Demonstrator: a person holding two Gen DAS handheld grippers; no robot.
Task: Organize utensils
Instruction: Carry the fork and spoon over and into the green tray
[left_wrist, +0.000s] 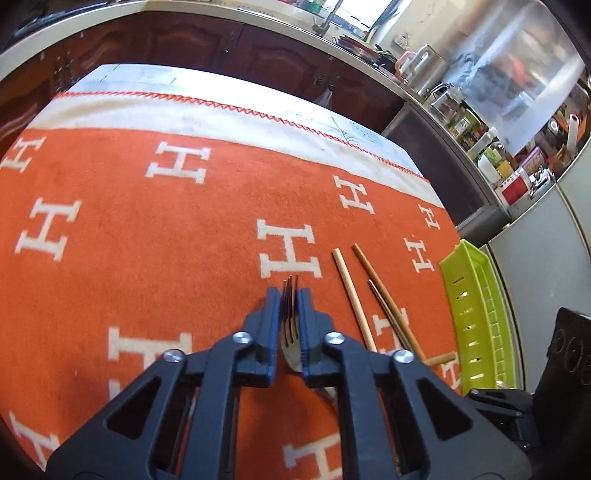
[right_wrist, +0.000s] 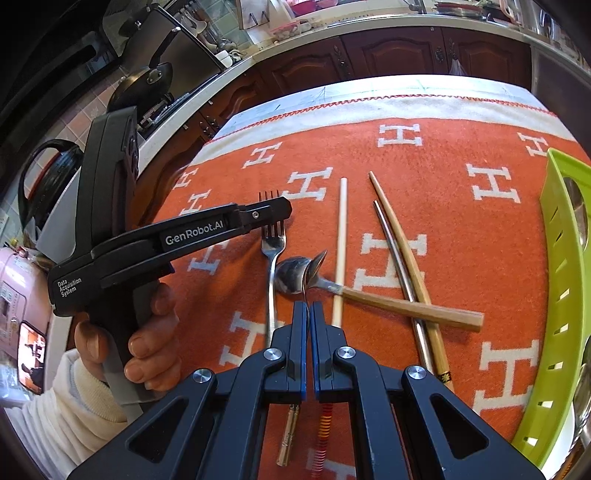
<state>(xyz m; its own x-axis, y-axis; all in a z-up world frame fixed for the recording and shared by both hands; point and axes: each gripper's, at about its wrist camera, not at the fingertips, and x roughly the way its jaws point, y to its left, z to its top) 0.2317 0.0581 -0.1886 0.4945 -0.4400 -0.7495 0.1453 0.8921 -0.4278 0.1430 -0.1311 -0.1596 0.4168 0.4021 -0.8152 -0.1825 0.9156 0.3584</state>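
Observation:
My left gripper (left_wrist: 289, 291) is shut on the tines of a metal fork (left_wrist: 290, 325); in the right wrist view it (right_wrist: 273, 212) clamps the fork (right_wrist: 272, 258), which lies on the orange cloth (right_wrist: 443, 229). My right gripper (right_wrist: 309, 304) is shut on a small metal spoon (right_wrist: 314, 267), held on edge above a wooden-handled spoon (right_wrist: 369, 297). A pale chopstick (right_wrist: 340, 251), a metal chopstick (right_wrist: 399, 273) and a brown chopstick (right_wrist: 406, 258) lie on the cloth. The green tray (right_wrist: 561, 295) stands at the right.
The green tray (left_wrist: 476, 317) holds metal spoons (right_wrist: 578, 210). The table edge lies at the far side, with dark kitchen cabinets (right_wrist: 388, 55) behind. A black kettle (right_wrist: 48, 181) and a hob with a pan (right_wrist: 147, 81) stand at the left.

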